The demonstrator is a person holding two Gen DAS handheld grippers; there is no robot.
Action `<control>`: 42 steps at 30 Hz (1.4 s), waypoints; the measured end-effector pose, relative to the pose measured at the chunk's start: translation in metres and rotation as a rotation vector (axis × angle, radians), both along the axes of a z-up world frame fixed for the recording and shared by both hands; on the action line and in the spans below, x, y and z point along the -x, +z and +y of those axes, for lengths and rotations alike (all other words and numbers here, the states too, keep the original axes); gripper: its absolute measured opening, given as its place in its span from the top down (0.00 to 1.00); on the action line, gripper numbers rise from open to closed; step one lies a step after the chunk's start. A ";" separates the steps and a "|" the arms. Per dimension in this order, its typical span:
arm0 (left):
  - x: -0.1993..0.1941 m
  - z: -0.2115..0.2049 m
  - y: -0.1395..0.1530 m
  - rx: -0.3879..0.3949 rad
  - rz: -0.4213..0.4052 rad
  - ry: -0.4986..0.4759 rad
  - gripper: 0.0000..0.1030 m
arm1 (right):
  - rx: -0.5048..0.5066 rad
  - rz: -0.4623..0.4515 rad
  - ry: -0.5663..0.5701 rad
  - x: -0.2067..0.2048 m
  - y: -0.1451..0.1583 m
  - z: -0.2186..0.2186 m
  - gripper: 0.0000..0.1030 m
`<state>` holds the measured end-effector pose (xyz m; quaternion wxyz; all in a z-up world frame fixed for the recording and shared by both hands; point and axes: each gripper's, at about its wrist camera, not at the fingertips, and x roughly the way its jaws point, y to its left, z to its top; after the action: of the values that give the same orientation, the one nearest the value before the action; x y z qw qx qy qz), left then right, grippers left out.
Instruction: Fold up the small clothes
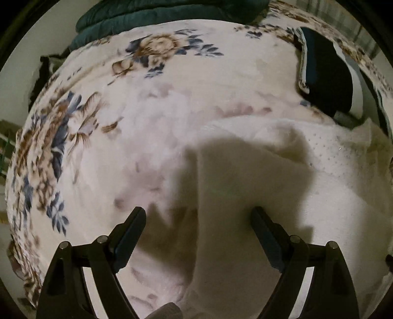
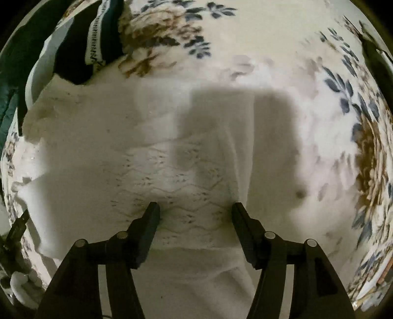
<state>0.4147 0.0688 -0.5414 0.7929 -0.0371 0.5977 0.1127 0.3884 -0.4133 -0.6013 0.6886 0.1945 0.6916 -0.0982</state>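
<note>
A small white knitted garment (image 1: 282,176) with a pierced lace pattern lies on a floral blanket (image 1: 127,137). In the right wrist view the garment (image 2: 137,157) fills the middle and left. My left gripper (image 1: 198,216) is open just above the garment's left edge, one finger over the blanket and one over the garment. My right gripper (image 2: 195,211) is open over the garment's lace panel, holding nothing. Both cast dark shadows on the cloth.
A folded dark garment with a white patterned band (image 1: 324,71) lies beyond the white one, and shows at the top left in the right wrist view (image 2: 81,41). A dark green quilt (image 1: 159,14) lies at the far edge. The floral blanket (image 2: 319,122) covers the whole surface.
</note>
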 end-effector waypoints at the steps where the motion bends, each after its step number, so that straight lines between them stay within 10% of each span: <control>1: 0.002 0.001 0.006 0.009 -0.010 0.002 0.16 | -0.010 -0.009 -0.007 0.001 0.008 -0.003 0.39; 13: 0.130 -0.103 0.092 -0.057 -0.073 -0.083 0.16 | -0.180 -0.021 0.054 0.059 0.090 -0.094 0.39; 22: 0.283 -0.305 0.031 0.089 0.231 -0.140 0.15 | -0.270 0.044 0.155 0.047 0.051 -0.189 0.39; 32: 0.333 -0.411 -0.030 0.025 0.277 -0.211 0.16 | -0.475 0.042 0.272 -0.024 -0.013 -0.173 0.39; 35: 0.331 -0.416 -0.042 -0.027 0.255 -0.214 0.35 | -0.536 0.052 0.263 -0.043 -0.031 -0.158 0.39; 38: 0.323 -0.413 -0.035 -0.047 0.214 -0.205 0.93 | -0.600 0.078 0.235 -0.058 -0.051 -0.142 0.39; 42: 0.316 -0.392 -0.009 0.001 0.149 -0.156 0.94 | -0.668 0.107 0.173 -0.073 -0.071 -0.126 0.40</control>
<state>0.0989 -0.3236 -0.5507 0.7527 0.0177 0.6560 0.0526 0.4615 -0.5392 -0.6724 0.5553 0.3445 0.7347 0.1822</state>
